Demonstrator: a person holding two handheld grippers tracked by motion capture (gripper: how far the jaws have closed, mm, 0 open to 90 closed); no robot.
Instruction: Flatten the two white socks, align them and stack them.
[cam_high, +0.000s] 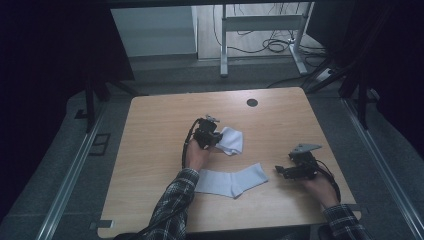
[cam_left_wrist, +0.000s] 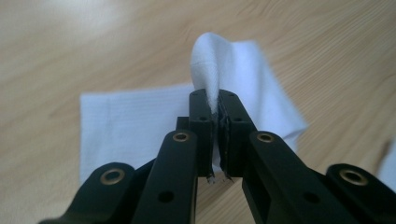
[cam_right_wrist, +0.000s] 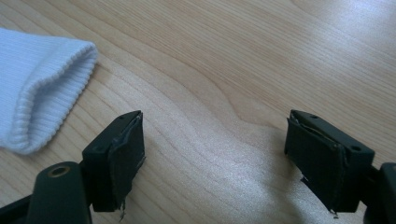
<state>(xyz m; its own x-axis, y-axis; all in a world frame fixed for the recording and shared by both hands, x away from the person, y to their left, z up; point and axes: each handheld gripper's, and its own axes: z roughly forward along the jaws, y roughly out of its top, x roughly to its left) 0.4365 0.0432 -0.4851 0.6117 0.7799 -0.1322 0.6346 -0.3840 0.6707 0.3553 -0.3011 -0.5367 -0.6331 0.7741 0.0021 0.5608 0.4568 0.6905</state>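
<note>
Two white socks lie on the wooden table (cam_high: 160, 125). My left gripper (cam_high: 218, 138) is shut on a pinched-up fold of the far sock (cam_high: 234, 141), a little beyond the table's middle. In the left gripper view the jaws (cam_left_wrist: 215, 100) meet on that raised fold of the far sock (cam_left_wrist: 135, 126), and the rest of it lies flat on the wood. The near sock (cam_high: 232, 181) lies flat in front of the person. My right gripper (cam_high: 281, 170) stands open just right of its end. In the right gripper view the ribbed cuff (cam_right_wrist: 37, 88) lies left of the right gripper (cam_right_wrist: 215, 126), with bare wood between the jaws.
A round cable hole (cam_high: 252, 102) sits near the table's far edge. Beyond the table stand a white desk frame (cam_high: 260, 25) and floor cables (cam_high: 275, 46). Dark curtains hang on both sides.
</note>
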